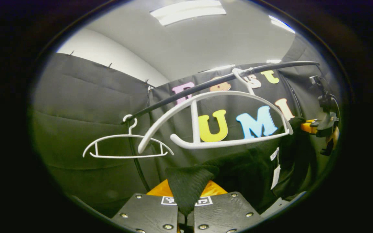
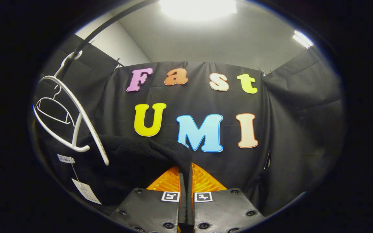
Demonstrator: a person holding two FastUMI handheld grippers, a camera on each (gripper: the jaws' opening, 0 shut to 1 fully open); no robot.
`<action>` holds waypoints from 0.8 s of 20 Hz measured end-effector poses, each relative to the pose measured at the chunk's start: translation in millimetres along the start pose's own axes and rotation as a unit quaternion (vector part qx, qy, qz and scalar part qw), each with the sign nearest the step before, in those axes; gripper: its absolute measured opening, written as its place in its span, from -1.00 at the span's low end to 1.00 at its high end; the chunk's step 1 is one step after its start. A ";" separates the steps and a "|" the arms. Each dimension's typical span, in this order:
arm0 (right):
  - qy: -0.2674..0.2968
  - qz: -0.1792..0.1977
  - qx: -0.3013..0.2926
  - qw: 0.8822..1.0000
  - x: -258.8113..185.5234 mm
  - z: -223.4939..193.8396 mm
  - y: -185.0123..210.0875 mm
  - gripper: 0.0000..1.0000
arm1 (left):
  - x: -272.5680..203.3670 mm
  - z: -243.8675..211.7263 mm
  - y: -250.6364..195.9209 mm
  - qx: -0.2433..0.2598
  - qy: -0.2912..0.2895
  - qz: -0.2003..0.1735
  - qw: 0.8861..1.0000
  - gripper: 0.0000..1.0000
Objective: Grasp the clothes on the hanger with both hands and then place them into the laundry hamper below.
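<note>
The black knitted garment point(image 1: 238, 168) hangs off the large white plastic hanger point(image 1: 215, 123), stretched sideways between the two tongs, the left tongs point(image 1: 186, 202) and right tongs point(image 2: 185, 181) each closed tight on one end of it.

A black ribbed knit garment point(image 1: 189, 184) is seen pulled off the large white plastic hanger point(image 1: 219, 119), which is left bare on the black rail; the cloth is stretched out below it, and white paper tags (on a string) point(image 1: 275, 171) are hung from it
</note>
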State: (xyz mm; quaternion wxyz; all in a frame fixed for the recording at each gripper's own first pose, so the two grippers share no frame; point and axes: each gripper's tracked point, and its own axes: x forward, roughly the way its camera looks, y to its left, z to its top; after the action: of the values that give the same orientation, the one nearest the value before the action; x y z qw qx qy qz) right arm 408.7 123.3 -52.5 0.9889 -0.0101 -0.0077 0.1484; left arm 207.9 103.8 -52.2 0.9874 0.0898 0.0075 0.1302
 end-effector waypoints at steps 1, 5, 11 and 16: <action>0.005 0.000 -0.002 1.000 -3.4 -4.0 0.4 -0.98 | -11.3 -3.7 3.3 0.001 0.002 -0.003 1.000 -0.93; 0.021 -0.002 -0.017 1.000 -19.5 -20.1 -1.7 -0.95 | -23.0 -15.4 -5.9 0.005 0.011 -0.021 1.000 -0.92; 0.066 -0.007 -0.027 0.997 -54.1 -55.7 -2.9 -0.95 | -25.0 -46.3 -32.9 -0.004 0.041 -0.060 0.997 -0.92; 0.075 0.011 -0.043 0.996 -92.4 -65.1 19.5 -0.95 | -56.0 -54.8 -48.4 0.000 0.047 -0.097 0.994 -0.92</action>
State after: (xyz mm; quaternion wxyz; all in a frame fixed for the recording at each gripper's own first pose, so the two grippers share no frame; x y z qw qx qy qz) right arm 315.9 113.7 -119.2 0.9836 -0.0641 0.0604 0.1576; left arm 164.1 52.9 -115.2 0.9939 0.0827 0.0624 0.0380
